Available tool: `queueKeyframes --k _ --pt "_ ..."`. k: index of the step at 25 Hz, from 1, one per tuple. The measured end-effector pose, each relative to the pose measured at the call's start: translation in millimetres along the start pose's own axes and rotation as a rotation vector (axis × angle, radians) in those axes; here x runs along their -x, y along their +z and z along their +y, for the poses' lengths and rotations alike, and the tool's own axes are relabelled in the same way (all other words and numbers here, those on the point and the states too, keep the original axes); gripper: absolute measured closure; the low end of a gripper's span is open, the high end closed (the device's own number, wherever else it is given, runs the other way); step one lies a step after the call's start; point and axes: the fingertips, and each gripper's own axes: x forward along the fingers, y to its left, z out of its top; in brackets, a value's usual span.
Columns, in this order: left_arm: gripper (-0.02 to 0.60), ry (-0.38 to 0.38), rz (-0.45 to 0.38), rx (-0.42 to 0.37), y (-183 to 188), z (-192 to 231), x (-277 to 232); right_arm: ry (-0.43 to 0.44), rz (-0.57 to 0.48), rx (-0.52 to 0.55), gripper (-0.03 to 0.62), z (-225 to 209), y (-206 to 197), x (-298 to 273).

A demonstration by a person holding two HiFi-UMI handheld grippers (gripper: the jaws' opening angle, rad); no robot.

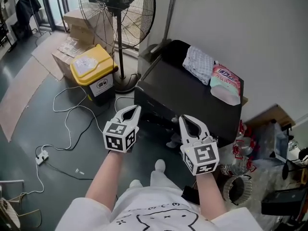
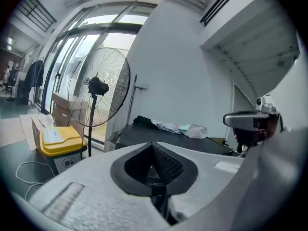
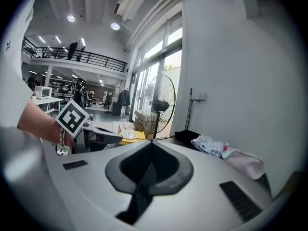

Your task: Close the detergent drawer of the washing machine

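Observation:
The washing machine (image 1: 192, 100) is a black box against the white wall, with a checked cloth (image 1: 198, 61) and a pink bag (image 1: 226, 83) on its top. I cannot make out its detergent drawer in any view. My left gripper (image 1: 136, 109) hangs in the air just before the machine's front left corner, jaws together with nothing between them. My right gripper (image 1: 185, 119) floats beside it, in front of the machine's face, also shut and empty. In the left gripper view the jaws (image 2: 153, 146) meet below the machine's top (image 2: 202, 143). The right gripper view shows shut jaws (image 3: 151, 143) before the cloth (image 3: 207, 144).
A yellow-lidded bin (image 1: 91, 66) stands left of the machine, with a pedestal fan (image 1: 118, 8) and cardboard boxes (image 1: 77, 20) behind it. White cables (image 1: 67, 124) trail over the dark floor. Bottles and clutter (image 1: 260, 143) crowd the machine's right side. The person's feet (image 1: 159, 167) are below the grippers.

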Motion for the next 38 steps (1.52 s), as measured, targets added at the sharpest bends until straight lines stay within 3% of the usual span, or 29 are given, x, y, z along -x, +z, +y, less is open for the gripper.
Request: queueKeyframes --k 5,16,27,38 --pt "0.566 -0.008 -0.078 -0.103 35.7 -4.0 36.9 -0.048 -0.046 0.035 0.594 15.6 19.8 25.6" --pt "0.566 -0.086 -0.161 -0.345 84.9 -38.9 102.8 -0.12 -0.104 0.096 0.594 55.2 59.8 74.2" --pt "0.566 -0.06 -0.246 -0.401 116.8 -55.5 141.6 -0.18 -0.149 0.06 0.594 48.9 75.9 104.9" --pt "0.565 -0.025 -0.306 -0.449 150.4 -84.6 153.2 -0.199 -0.219 0.067 0.594 9.8 101.9 134.5"
